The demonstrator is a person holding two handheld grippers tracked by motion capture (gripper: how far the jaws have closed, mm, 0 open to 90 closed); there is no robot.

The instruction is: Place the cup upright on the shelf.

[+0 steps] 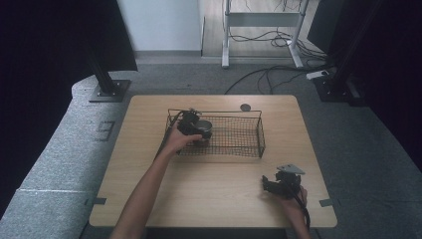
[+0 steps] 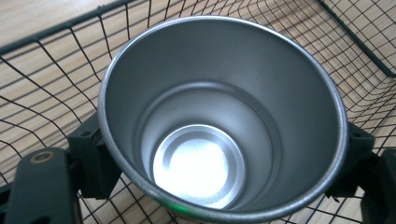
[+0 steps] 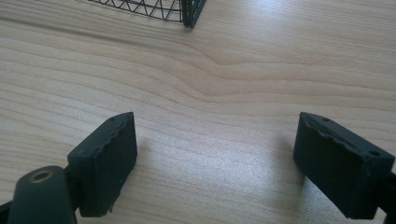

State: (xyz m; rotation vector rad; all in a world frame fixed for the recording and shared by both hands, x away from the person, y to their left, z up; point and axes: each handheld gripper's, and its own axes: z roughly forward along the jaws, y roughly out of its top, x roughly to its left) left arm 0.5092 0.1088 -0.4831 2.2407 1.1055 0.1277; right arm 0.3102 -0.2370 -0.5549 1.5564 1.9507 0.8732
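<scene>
A black wire basket stands in the middle of the wooden table. My left gripper reaches into the basket's left end and is shut on a steel cup. In the left gripper view the cup is seen from above, upright and empty, with a black pad pressed against each side of it and the basket mesh behind. My right gripper rests low over the table's near right part. Its jaws stand wide open with bare wood between them.
A small dark round disc lies on the table just behind the basket. The basket's near corner is well ahead of the right gripper. Stand bases and cables lie on the floor beyond the table.
</scene>
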